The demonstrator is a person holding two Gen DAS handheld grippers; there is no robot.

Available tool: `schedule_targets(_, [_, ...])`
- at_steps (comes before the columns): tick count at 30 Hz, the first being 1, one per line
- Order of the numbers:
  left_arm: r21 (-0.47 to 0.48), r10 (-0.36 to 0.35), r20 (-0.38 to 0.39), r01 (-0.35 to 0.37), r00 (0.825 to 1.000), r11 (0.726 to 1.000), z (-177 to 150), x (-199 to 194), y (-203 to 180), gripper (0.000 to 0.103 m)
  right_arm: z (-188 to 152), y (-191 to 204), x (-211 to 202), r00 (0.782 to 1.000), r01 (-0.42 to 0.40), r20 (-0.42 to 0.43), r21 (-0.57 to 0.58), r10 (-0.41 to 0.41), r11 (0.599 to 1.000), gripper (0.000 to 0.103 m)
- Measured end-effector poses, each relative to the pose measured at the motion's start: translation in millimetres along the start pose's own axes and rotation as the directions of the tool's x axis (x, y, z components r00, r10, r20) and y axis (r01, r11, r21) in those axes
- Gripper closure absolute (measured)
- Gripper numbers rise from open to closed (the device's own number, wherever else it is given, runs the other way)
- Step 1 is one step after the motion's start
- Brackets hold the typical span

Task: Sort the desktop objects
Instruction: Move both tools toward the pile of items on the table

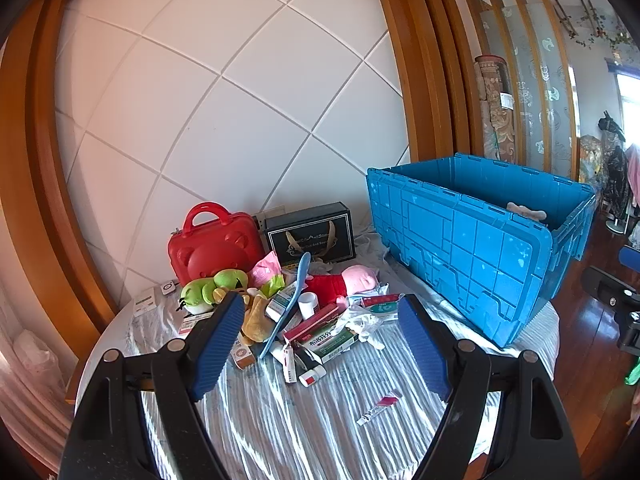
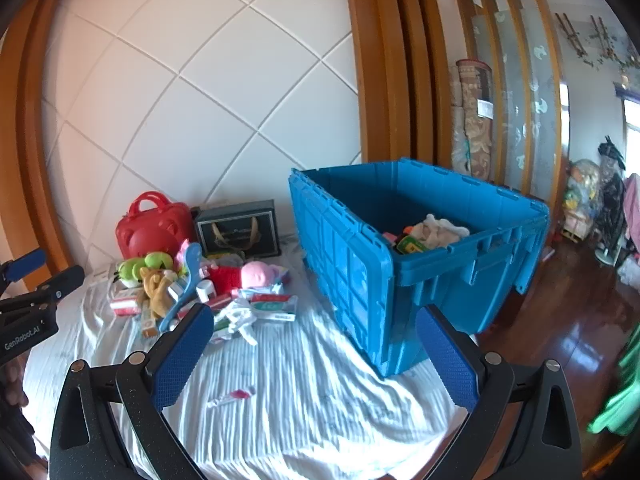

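One desk (image 1: 248, 420), covered with a pale striped cloth, carries everything. At its far left stands one red case (image 1: 214, 246), then one black gift box (image 1: 311, 234) against the wall. In front of them lies one heap: one green frog plush (image 1: 208, 288), one tan plush (image 1: 256, 320), one blue shoehorn (image 1: 286, 304), one pink-and-red pig plush (image 1: 348, 280), one white bottle (image 1: 308, 304) and several medicine boxes (image 1: 328, 340), too jumbled to count. One small tube (image 1: 378, 408) lies alone, nearer the camera. At the right stands one blue crate (image 2: 352, 272), with a few things inside. The left hand-held gripper (image 1: 322, 344) and right hand-held gripper (image 2: 314, 354) both have their jaws apart, with nothing between them.
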State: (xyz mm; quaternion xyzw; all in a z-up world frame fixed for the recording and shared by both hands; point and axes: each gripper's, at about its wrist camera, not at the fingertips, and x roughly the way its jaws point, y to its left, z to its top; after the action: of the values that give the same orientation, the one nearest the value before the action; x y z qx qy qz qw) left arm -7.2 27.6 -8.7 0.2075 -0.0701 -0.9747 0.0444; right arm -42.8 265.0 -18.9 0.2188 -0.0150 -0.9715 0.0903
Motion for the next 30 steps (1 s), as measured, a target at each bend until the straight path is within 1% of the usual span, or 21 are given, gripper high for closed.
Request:
schedule_targets(11, [-0.025,0.023,-0.029,-0.023,0.999,0.999,-2.8,7.7,-10.4,0.024,-0.6,-10.6,11.2,0.999,-0.03,-0.022,-0.015,0.03,0.999,0.0])
schedule_targets(21, [-0.034,0.048,-0.056,-0.05,0.997,0.998,-9.6,13.3,-32.1,0.024,-8.0,-25.7,20.7,0.996,-0.073,-0.056,-0.023,0.072,0.997,0.0])
schedule_targets(25, [-0.04,0.072,-0.045,-0.074,0.996,0.996,-25.7,11.4,-34.4,0.024,-16.8,-31.3,27.1,0.992,-0.107,-0.076,-0.038,0.104,0.994,0.0])
schedule_targets(28, [-0.068,0.086,-0.065,-0.09,0.994,0.994,-45.6,13.6,-30.1,0.024,-27.2,-35.5,37.4,0.985,-0.136,-0.108,-0.038,0.131,0.99,0.0])
schedule_targets(30, [-0.068,0.106,-0.082,-0.112,0.991,0.991,-59.0,15.9,-26.9,0.024,-34.3,-35.3,42.5,0.981,-0.157,-0.119,-0.046,0.151,0.986,0.0])
